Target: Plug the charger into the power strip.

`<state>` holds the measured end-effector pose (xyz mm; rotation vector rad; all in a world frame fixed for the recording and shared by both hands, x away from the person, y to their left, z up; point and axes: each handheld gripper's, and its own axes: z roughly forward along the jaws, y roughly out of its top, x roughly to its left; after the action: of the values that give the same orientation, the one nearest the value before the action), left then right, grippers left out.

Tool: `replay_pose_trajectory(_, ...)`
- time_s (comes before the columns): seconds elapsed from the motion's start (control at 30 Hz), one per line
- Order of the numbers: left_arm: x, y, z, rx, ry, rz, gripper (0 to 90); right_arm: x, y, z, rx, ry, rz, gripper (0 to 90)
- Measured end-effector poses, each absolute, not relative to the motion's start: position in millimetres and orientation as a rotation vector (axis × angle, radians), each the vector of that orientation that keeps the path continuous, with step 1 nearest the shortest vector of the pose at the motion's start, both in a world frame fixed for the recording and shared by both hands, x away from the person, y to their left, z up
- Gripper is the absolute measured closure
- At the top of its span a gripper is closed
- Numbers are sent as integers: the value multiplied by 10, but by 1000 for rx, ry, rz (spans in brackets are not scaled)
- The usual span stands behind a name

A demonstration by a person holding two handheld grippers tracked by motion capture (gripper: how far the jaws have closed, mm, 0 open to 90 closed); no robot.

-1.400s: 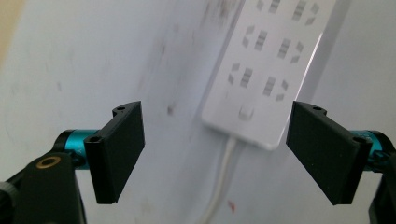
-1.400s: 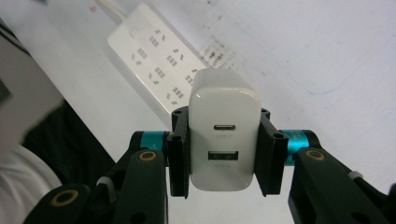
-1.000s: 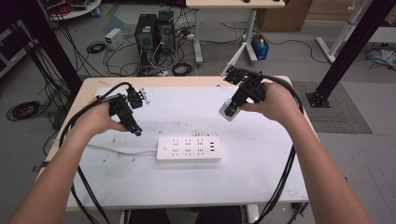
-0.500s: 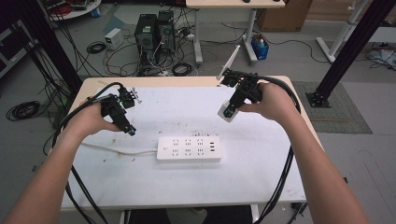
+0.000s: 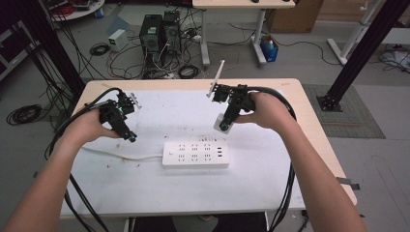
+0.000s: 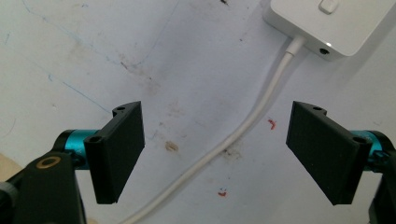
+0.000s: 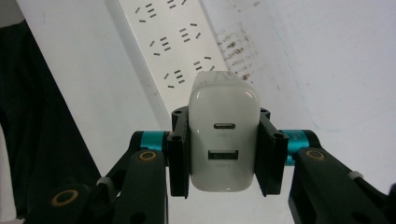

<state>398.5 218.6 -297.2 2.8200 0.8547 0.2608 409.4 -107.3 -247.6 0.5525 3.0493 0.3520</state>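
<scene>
A white power strip [image 5: 195,154] lies flat in the middle of the table, its sockets [image 7: 177,42] facing up. Its white cord [image 6: 243,135] runs off toward the left and passes between the jaws of my left gripper [image 6: 215,154], which is open and holds nothing. In the high view, that left gripper [image 5: 129,137] hovers left of the strip. My right gripper [image 7: 223,149] is shut on a white USB charger [image 7: 223,140], its two ports facing the camera. The charger [image 5: 223,123] hangs just above and behind the strip's right end.
The white tabletop [image 5: 159,188] is scuffed with dark and red marks. Black cables trail from both grippers off the table's sides. On the floor beyond stand computer towers [image 5: 157,34], loose wires and black frame legs [image 5: 355,53].
My left gripper has moved left and toward me, away from the strip's end. The right gripper with the charger has barely shifted.
</scene>
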Motion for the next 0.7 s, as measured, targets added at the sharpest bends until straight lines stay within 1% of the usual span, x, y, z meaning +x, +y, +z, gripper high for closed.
replay_pose_trajectory(0.07,3978,2196,-2979,2822,853,262,194,4094,-1073,-2476,552,3049,352,623)
replay_pose_trajectory(0.1,3953,2225,-3001,2819,856,259,194,4106,-961,-2594,504,3066,315,623)
replay_pose_trajectory(0.23,3923,2260,-3020,2815,859,264,194,4123,-859,-2717,434,3077,271,623)
replay_pose_trajectory(0.27,3911,2275,-3024,2813,864,263,194,4131,-777,-2816,384,3096,246,623)
replay_pose_trajectory(0.3,3904,2284,-3028,2811,861,266,194,4131,-777,-2816,384,3096,246,623)
replay_pose_trajectory(0.4,3882,2327,-3053,2811,865,260,194,4134,-656,-2986,287,3110,206,623)
replay_pose_trajectory(0.47,3871,2338,-3063,2808,867,261,194,4134,-656,-2986,287,3110,206,623)
replay_pose_trajectory(0.5,3828,2369,-3080,2801,867,259,194,4137,-573,-3136,186,3113,155,622)
replay_pose_trajectory(0.7,3781,2414,-3089,2799,871,269,194,4141,-494,-3321,87,3115,102,622)
